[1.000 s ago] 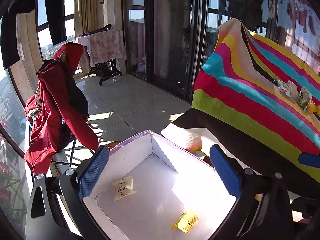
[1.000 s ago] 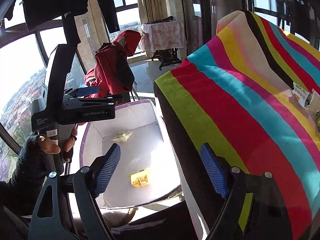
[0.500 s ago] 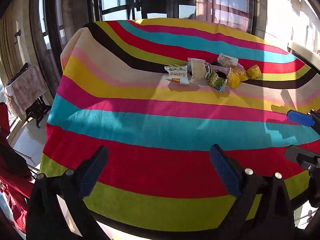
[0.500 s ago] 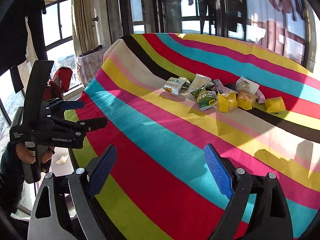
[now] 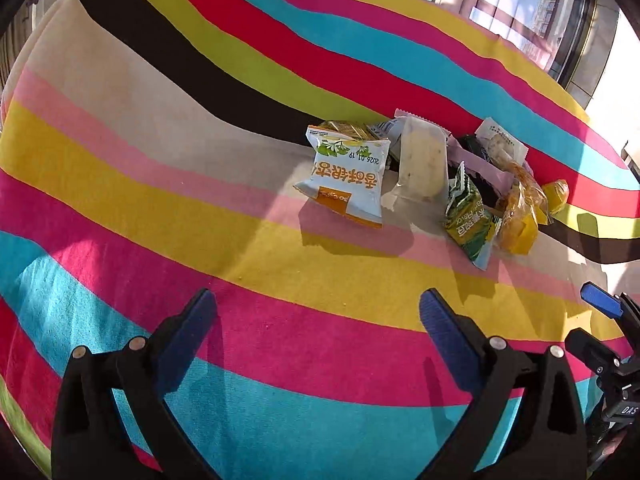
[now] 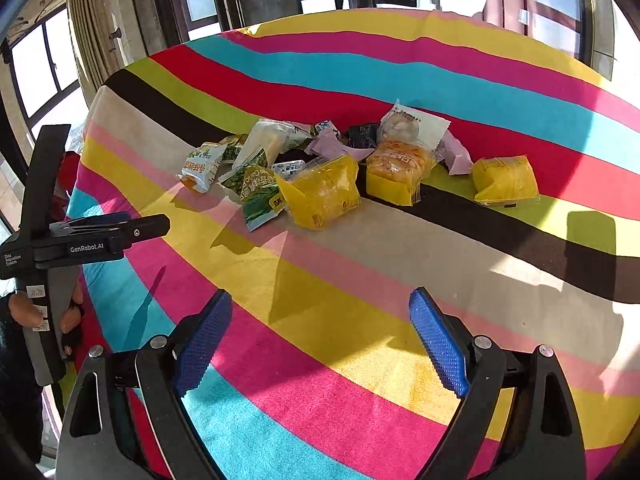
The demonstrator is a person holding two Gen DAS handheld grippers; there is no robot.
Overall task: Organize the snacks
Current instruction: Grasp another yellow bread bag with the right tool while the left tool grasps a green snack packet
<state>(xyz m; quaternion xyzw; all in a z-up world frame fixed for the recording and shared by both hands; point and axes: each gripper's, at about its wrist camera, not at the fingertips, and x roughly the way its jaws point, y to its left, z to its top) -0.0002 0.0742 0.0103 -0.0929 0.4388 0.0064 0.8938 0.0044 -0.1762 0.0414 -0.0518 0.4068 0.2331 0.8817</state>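
Note:
A heap of wrapped snacks lies on the striped tablecloth [image 5: 200, 216]. In the left wrist view a white and orange packet [image 5: 346, 174] is nearest, beside a pale cake bar [image 5: 424, 160] and a green packet [image 5: 470, 220]. My left gripper [image 5: 318, 320] hovers open and empty, short of that packet. In the right wrist view a green packet [image 6: 256, 188], a yellow wrapped cake [image 6: 320, 192], an orange-topped cake [image 6: 398, 168] and a further yellow cake [image 6: 504, 178] lie in a row. My right gripper [image 6: 320, 322] is open and empty, well short of them.
The left gripper's black body [image 6: 72, 236] and the hand holding it [image 6: 24, 308] show at the left edge of the right wrist view. The right gripper's blue tip [image 5: 600, 306] shows at the right of the left wrist view. Windows and curtains stand beyond the table.
Both grippers swung away from the white box on the floor and over the striped table, closing in on the snack heap. Both stayed open and empty.

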